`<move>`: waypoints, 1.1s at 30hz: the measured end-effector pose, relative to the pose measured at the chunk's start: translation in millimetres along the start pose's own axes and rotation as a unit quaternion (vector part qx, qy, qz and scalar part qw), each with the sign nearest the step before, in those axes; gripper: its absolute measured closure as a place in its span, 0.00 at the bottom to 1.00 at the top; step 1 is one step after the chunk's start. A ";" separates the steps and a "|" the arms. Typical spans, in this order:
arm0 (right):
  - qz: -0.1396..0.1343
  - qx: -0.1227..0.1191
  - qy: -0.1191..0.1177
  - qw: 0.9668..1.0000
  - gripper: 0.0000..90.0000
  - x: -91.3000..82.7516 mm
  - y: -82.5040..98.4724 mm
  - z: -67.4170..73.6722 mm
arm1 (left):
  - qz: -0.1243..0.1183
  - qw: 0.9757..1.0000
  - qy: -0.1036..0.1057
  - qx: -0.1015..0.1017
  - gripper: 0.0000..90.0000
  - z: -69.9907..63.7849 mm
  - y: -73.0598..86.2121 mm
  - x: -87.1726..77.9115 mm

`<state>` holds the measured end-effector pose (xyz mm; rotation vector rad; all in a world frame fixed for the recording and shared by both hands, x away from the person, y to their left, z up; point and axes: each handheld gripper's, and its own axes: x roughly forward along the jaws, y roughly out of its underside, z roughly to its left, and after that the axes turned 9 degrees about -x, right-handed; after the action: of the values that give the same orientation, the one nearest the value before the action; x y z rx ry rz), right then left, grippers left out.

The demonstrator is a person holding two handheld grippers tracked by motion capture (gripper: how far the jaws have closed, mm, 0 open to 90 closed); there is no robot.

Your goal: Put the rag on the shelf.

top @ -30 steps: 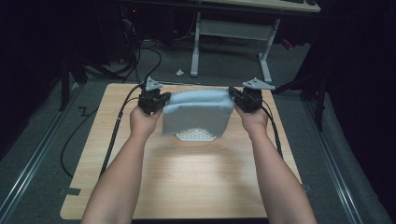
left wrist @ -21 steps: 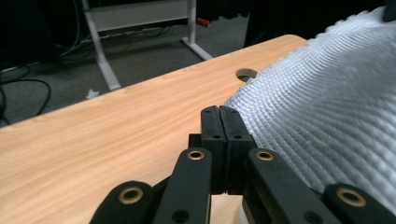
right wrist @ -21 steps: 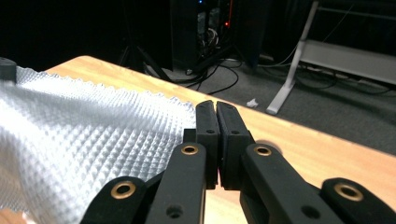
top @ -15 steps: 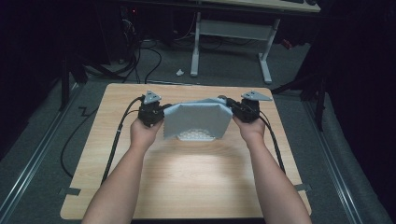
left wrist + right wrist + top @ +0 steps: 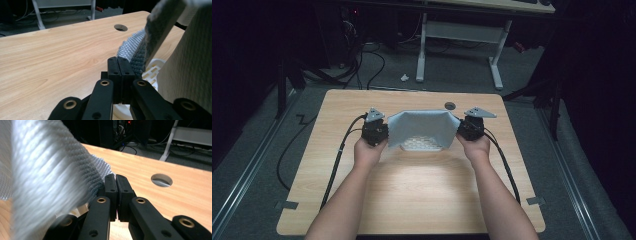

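Grey cloth [image 5: 421,127] stretched left to right over a white basket [image 5: 421,145], corners clenched in left gripper [image 5: 388,131] and right gripper [image 5: 459,128] fingers (both shut tight), held above the table [image 5: 422,195].

both forearms reach forward side by side. left gripper [image 5: 384,134] and right gripper [image 5: 462,131] face each other, each with jaws pressed together.

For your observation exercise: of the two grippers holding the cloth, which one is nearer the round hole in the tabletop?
The right gripper: the hole lies just beyond its end of the cloth; the left gripper is farther away.
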<state>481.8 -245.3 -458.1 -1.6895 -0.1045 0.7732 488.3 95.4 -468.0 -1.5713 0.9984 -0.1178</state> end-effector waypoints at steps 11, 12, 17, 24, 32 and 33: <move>0.010 0.011 0.005 1.000 0.99 2.2 15.7 -2.4 | 0.017 1.000 0.002 -0.016 0.99 3.2 7.8 6.1; 0.011 0.011 0.005 1.000 0.99 2.0 16.2 -2.9 | 0.019 1.000 0.003 -0.018 0.99 4.0 8.5 7.1; 0.010 0.009 0.006 1.000 0.99 0.3 16.3 -3.6 | 0.022 1.000 0.001 -0.020 0.99 4.7 9.2 8.1; 0.012 0.008 0.005 1.000 0.99 1.1 17.1 -3.0 | 0.032 0.999 0.003 -0.011 0.99 -1.0 11.2 9.6; 0.012 0.026 0.001 1.000 0.99 8.7 18.7 -8.9 | 0.034 0.999 0.001 -0.004 0.99 -5.4 11.5 5.7; 0.013 0.026 0.001 1.000 0.99 9.3 19.5 -9.3 | 0.034 0.999 0.001 -0.003 0.99 -5.3 11.7 5.5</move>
<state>487.6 -254.3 -479.0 -1.6455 -0.0616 0.7876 482.5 88.7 -478.9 -1.5416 1.0525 -0.0692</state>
